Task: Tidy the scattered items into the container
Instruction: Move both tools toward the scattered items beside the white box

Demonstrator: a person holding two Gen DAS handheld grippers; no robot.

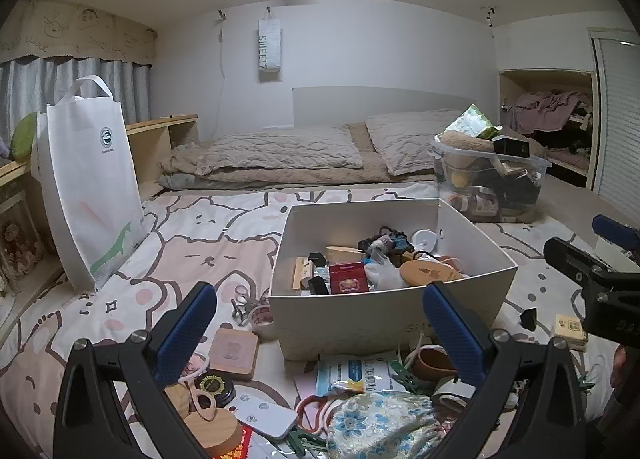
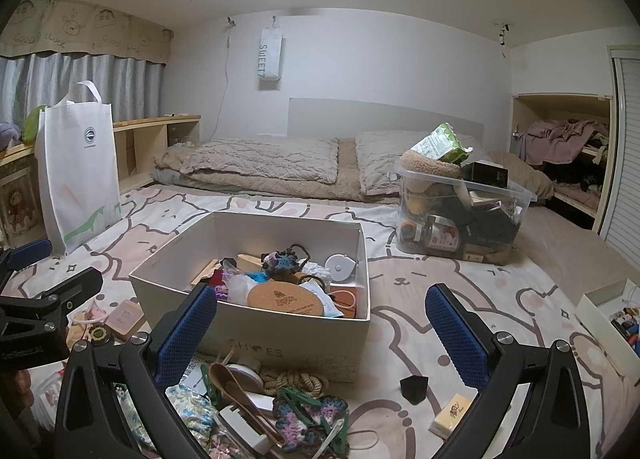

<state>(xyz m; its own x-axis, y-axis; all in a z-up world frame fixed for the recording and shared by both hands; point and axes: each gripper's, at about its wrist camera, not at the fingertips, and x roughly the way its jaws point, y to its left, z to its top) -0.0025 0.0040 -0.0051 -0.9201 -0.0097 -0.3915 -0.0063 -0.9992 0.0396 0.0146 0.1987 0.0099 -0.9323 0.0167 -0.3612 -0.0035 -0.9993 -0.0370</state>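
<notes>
A white shoe box stands on the bed, partly filled with small items, among them a red box and a round cork coaster. My left gripper hovers open in front of the box, nothing between its blue pads. My right gripper is open too, level with the box's right front corner. Loose items lie before the box: a pink square block, a floral pouch, a white remote, green clips, a coiled rope, a black clip and a yellow packet.
A white tote bag stands at the left by a wooden shelf. A clear plastic bin full of things sits at the back right, before the pillows. Another white tray shows at the right edge. The cartoon-print bedsheet spreads right of the box.
</notes>
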